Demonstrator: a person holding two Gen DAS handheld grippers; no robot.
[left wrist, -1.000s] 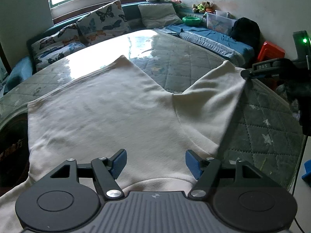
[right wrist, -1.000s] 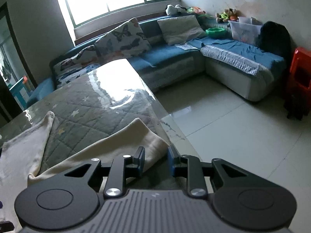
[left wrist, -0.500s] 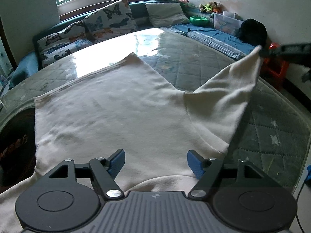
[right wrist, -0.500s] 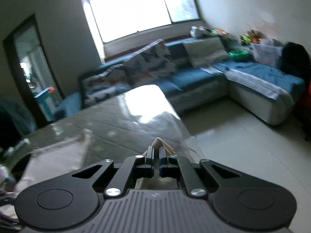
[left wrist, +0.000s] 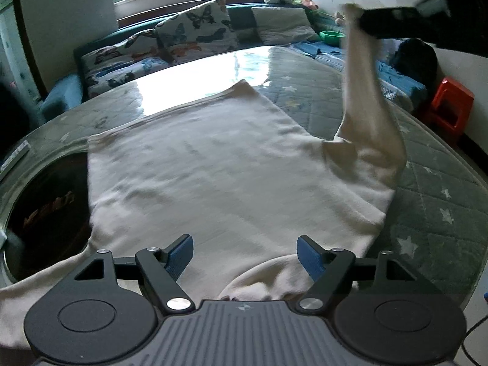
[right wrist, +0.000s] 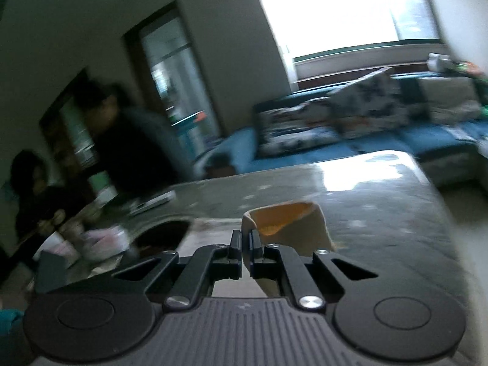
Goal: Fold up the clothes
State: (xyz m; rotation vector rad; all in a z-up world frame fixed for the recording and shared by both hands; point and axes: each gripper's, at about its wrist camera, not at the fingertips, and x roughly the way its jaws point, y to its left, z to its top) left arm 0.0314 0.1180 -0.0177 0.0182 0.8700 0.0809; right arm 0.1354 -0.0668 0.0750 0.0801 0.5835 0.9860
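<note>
Cream shirt (left wrist: 213,177) flat on quilted table (left wrist: 442,213). Sleeve (left wrist: 366,91) raised, cuff pinched in right gripper (right wrist: 245,245). Left gripper (left wrist: 245,251) above collar, jaws spread, holding nothing.

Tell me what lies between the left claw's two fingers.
In the left wrist view, the open left claw has only the cream shirt lying flat on the table between its fingers.

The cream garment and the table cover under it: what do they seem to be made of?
Garment: looks like soft, matte knit cotton, perhaps fleece; it drapes in rounded folds where the right tongs lift its sleeve.
Table cover: grey-green quilted fabric with stitched diamonds and pale stars, probably under a clear glossy sheet, judging by the window glare.
</note>
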